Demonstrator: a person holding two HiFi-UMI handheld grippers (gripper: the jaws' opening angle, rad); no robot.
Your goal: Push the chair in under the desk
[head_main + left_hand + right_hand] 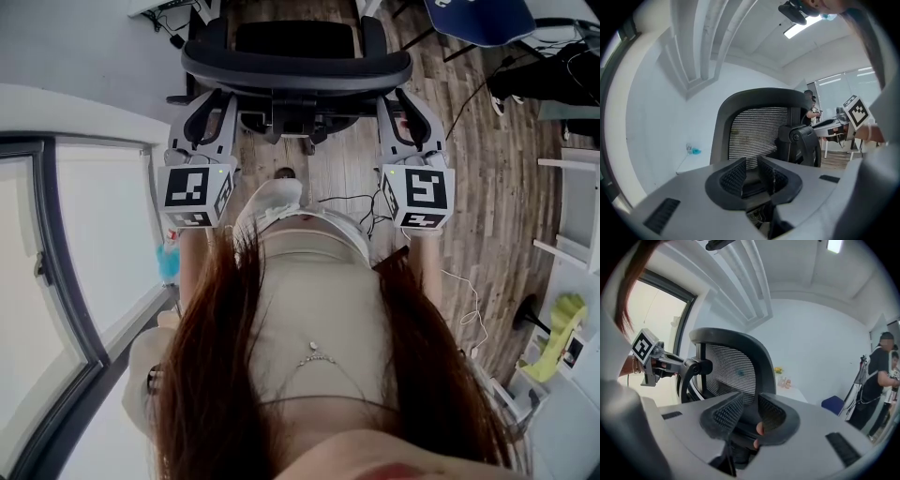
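A black office chair (295,66) with a mesh back stands right in front of me, its backrest toward me. My left gripper (214,105) is at the left side of the backrest and my right gripper (405,105) at the right side, both just behind its rim. The left gripper view shows the left gripper (752,173) with a narrow gap between its pads and the mesh back (754,133) beyond them. The right gripper (751,411) also stands slightly open and empty, facing the chair back (731,366). Whether the fingertips touch the chair is unclear.
A white tabletop (792,391) with small bottles and yellow flowers stands by the far wall. A white ledge (691,161) holds a blue thing. People (881,376) stand at the right. Cables (361,202) lie on the wooden floor, and a window (56,281) is on my left.
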